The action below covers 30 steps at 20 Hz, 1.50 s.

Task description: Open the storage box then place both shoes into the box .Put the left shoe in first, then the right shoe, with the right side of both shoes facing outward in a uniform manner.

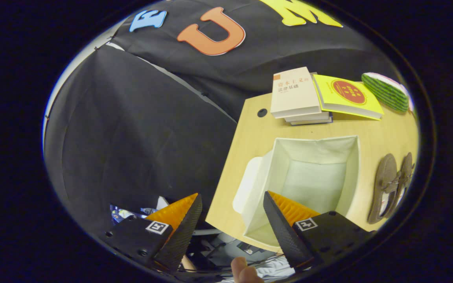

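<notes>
Box stage looks finished. The storage box [313, 177] sits on the wooden table [246, 157] with its mouth open toward me, pale lining visible down to the floor of it, and I see nothing inside. What I take for its lid [246, 184] hangs off the near-left side, flapped away from the opening. So I judge step one done; both shoe placements are left.

The pair of brown shoes [392, 186] lies on the table just beside the box's right wall, the two touching each other side by side, soles-and-uppers angled so I see them edge-on. I cannot tell from here which is the left shoe and which the right; the far one is partly hidden behind the near one.

My gripper [232, 208] is held wide apart and carries nothing. One finger hangs over the table's left edge with the booth cloth behind it; the other sits over the near corner of the box. The shoes are well off to the right of both fingers, beyond the box, not between them.

Further back on the table: a stack of books [295, 94], a yellow book [346, 96] beside it, and a green striped object [385, 91] near the far corner. A fingertip [244, 271] of the person holding the rig shows below the fingers.

Left to do, by my reckoning: swing right to the shoes, sort left from right, load left first.
</notes>
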{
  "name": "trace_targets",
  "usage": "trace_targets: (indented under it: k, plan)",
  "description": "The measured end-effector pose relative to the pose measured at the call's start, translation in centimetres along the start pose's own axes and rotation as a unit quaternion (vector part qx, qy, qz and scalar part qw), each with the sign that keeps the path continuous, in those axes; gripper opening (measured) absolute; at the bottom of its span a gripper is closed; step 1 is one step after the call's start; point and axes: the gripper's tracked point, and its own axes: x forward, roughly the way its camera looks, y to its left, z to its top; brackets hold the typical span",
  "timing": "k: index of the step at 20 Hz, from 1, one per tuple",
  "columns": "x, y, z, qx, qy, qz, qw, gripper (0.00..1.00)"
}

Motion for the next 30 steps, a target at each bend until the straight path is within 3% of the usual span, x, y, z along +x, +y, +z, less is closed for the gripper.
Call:
trace_targets:
  k: [10,14,20,25,27,29,30]
  plan:
    - [-4.3,-13.7,-2.8,-0.004,0.031,-0.110,0.993,1.00]
    - [-6.0,-20.9,-3.2,-0.017,0.038,-0.191,0.981,1.00]
    - [-9.8,-30.2,-5.6,-0.001,0.074,-0.277,0.958,1.00]
    - [-9.9,-35.1,-7.5,0.038,0.108,-0.295,0.949,1.00]
    - [-9.5,-36.8,-7.7,0.066,0.115,-0.296,0.946,0.96]
    - [-8.6,-38.3,-7.7,0.083,0.119,-0.293,0.945,0.81]
    - [-8.3,-39.2,-7.6,0.085,0.123,-0.296,0.944,0.68]
